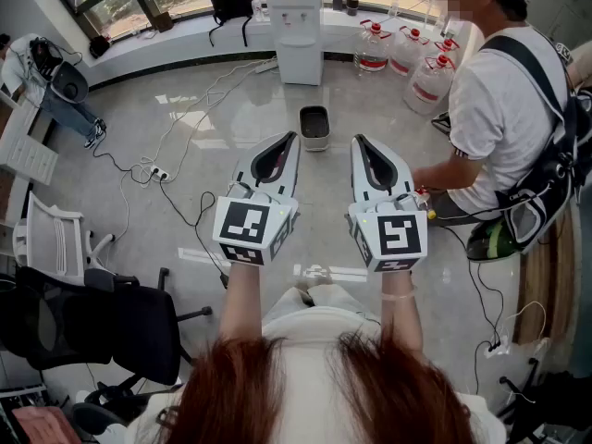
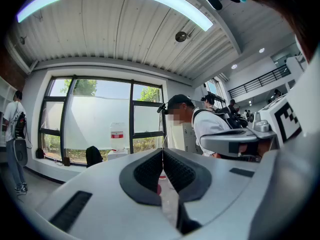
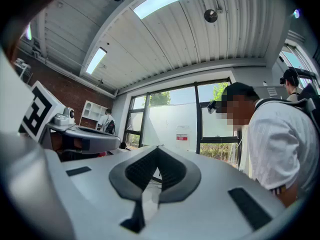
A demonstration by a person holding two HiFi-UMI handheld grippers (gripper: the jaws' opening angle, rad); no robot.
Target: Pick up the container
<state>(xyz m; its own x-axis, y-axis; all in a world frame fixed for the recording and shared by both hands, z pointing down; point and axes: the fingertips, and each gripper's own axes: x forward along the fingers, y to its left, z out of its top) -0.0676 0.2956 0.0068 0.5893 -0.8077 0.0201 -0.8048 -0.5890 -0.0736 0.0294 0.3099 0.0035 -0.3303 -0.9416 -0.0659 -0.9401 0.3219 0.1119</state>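
Both your grippers are level, side by side at chest height.

Head view only:
- The small dark grey rectangular open-topped container [image 1: 314, 127] stands on the glossy pale grey floor [image 1: 222, 128], beyond and between the two gripper tips. Neither gripper touches it.
- Behind it is a white boxy water dispenser [image 1: 299, 28], with clear water jugs with red caps [image 1: 408, 55] to its right.
- A black mesh office chair [image 1: 97, 326] is at lower left, and black cables [image 1: 190, 206] trail over the floor.

Left gripper view:
- The white smooth-shelled left gripper [image 2: 162, 150] has its black ribbed pads [image 2: 150, 171] pressed tip to tip. The claw is fully closed with nothing held.
- A ribbed white ceiling [image 2: 110, 29] with long light strips, and a black-framed window wall [image 2: 100, 119], show here but not from the head.

Right gripper view:
- The matching white right gripper [image 3: 158, 147] is likewise closed on nothing, its textured pads meeting at the tip.
- A red brick wall [image 3: 75, 96] shows at left, which neither other view shows.

All three views show the crouching person in a white T-shirt [image 1: 504, 109], who wears a black backpack and is to the right of your right gripper.
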